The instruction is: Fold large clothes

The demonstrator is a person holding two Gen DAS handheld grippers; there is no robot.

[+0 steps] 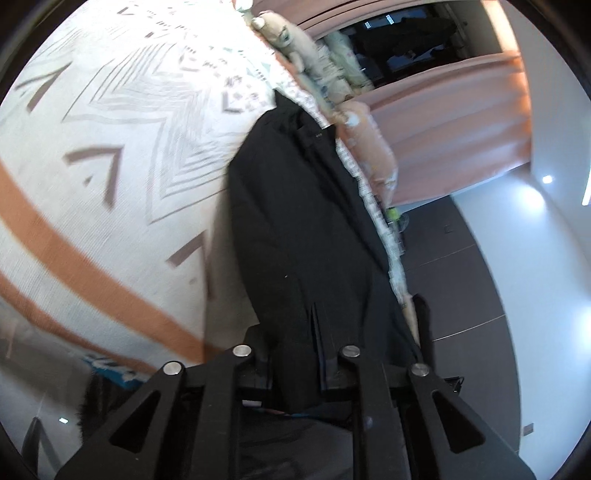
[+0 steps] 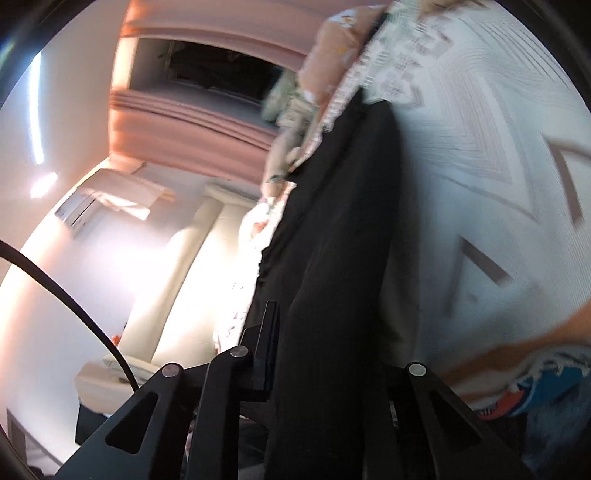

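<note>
A large black garment [image 1: 303, 206] lies stretched along the edge of a white bedspread [image 1: 110, 129] with grey chevrons and orange bands. In the left wrist view its near end runs between the fingers of my left gripper [image 1: 332, 354], which is shut on the cloth. The right wrist view shows the same black garment [image 2: 340, 221] draped over my right gripper [image 2: 332, 354], also shut on it. One right finger [image 2: 269, 332] shows at the left of the cloth; the other is hidden under the fabric.
Pillows and a plush toy [image 1: 280, 33] line the bed's far edge. Pink curtains [image 1: 461, 122] frame a dark window. Dark floor [image 1: 461, 295] lies to the right of the bed. A cream padded seat [image 2: 192, 266], a black cable [image 2: 74, 302] and a blue fringed cloth [image 2: 546, 384] show in the right wrist view.
</note>
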